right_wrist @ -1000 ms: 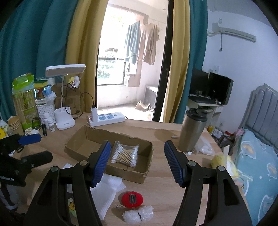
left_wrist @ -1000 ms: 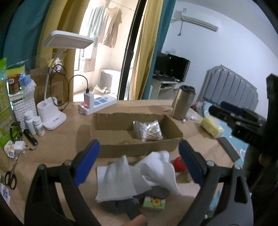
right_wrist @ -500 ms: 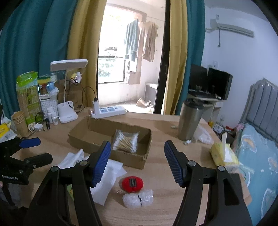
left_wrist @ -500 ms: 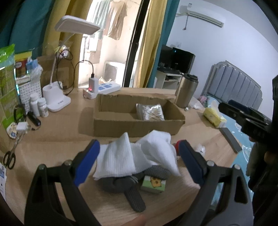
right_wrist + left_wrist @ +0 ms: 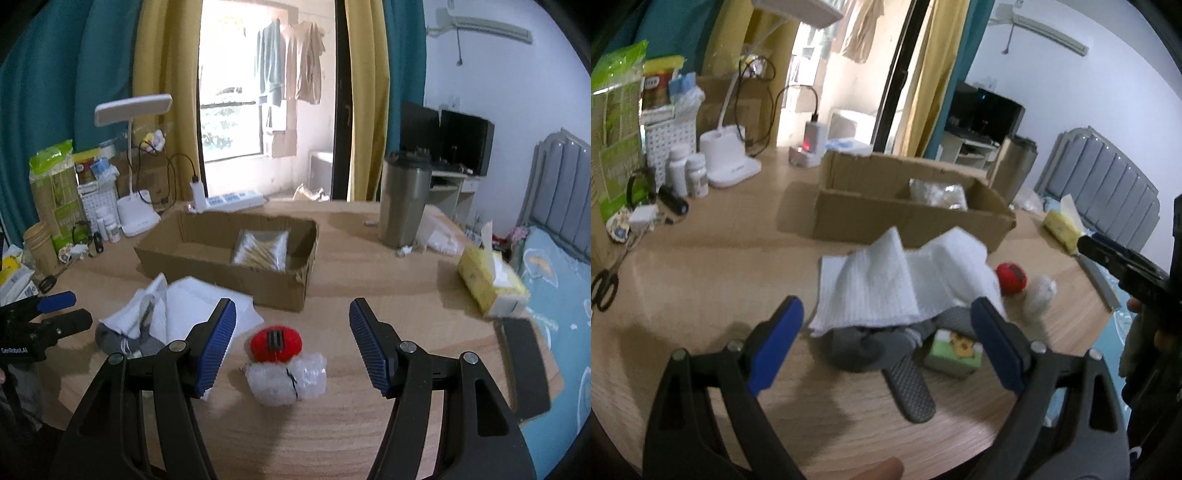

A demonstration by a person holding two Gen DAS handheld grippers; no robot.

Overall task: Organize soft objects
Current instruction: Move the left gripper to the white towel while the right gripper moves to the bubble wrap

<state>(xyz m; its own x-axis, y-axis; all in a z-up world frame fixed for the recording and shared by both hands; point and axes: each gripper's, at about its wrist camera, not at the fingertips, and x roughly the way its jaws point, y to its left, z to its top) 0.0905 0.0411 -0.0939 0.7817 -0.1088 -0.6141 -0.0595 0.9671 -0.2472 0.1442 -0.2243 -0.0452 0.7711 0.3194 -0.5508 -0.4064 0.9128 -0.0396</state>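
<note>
A low cardboard box [image 5: 908,218] [image 5: 229,258] sits mid-table with a clear bag of cotton swabs [image 5: 260,251] inside. In front of it lie white foam sheets [image 5: 886,280] [image 5: 192,310] draped over grey socks [image 5: 871,343] [image 5: 125,341], a small green carton [image 5: 955,354], a red soft ball [image 5: 276,341] [image 5: 1011,277] and a bubble-wrap wad [image 5: 286,378]. My left gripper [image 5: 886,349] hangs open just before the sheets and socks, holding nothing. My right gripper [image 5: 291,345] is open too, its blue pads either side of the red ball and above it.
A steel tumbler [image 5: 404,201] and a yellow tissue pack [image 5: 491,282] stand at the right, a dark flat object [image 5: 524,365] at the table's right edge. At the left are a desk lamp [image 5: 135,218], a power strip [image 5: 231,201], bottles [image 5: 687,173] and scissors [image 5: 604,290].
Both grippers have sunk toward the table and come closer to the pile; the sheets, ball and bubble wrap now look larger. Neither gripper's opening has altered and nothing has been picked up.
</note>
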